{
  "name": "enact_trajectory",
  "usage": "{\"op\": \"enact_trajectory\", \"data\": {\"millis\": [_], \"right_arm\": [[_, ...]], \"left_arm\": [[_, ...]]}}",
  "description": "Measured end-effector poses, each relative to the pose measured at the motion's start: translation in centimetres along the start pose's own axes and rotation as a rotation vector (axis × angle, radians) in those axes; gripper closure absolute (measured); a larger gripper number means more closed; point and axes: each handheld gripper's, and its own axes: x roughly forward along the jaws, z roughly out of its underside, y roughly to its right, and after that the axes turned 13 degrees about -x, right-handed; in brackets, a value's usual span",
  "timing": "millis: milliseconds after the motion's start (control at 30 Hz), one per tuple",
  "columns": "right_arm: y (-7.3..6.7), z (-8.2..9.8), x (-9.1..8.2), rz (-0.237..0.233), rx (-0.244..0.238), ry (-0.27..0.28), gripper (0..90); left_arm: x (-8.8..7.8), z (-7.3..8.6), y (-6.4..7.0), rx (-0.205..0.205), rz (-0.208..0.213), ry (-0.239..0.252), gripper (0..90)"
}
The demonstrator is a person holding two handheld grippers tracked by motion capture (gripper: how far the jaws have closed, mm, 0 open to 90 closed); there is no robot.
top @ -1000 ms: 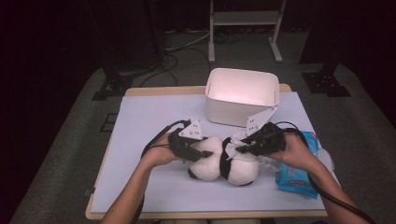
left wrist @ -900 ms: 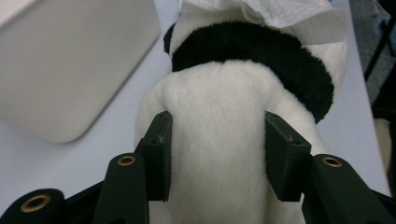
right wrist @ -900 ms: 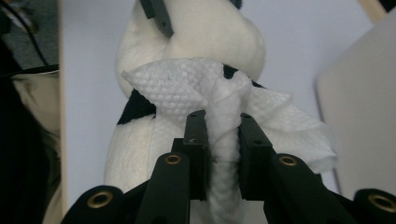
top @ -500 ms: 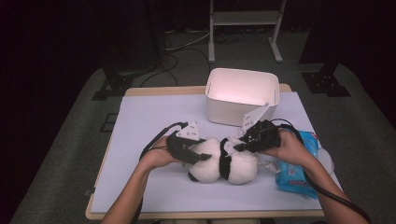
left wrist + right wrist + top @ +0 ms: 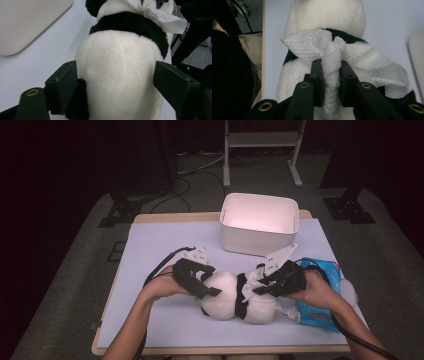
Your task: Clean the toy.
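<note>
A: Where was the panda toy lying?

B: On its side on the pale mat, near the table's front edge, in front of the white bin. A blue wipes pack lay just beside it on the right.

A: State of the left gripper?

B: Its jaws had just been opening. In the left gripper view they straddled the toy's white body, one jaw at the fur, the other standing clear. Released, not clamping.

A: And the right gripper?

B: Clenched on a bunched white wipe, which draped over the toy's black band.
</note>
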Motion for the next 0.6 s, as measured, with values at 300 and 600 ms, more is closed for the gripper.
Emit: {"op": "enact_trajectory", "data": {"millis": [300,600], "right_arm": [[-0.7,0.2,-0.1,-0.027,-0.017,0.011,75.6],[-0.4,-0.6,-0.4,-0.009,-0.01,0.005,75.8]], "left_arm": [[1.9,0.0,-0.4,-0.029,0.06,-0.115,7.0],[1.3,0.7,0.0,0.07,0.002,-0.038,37.2]]}}
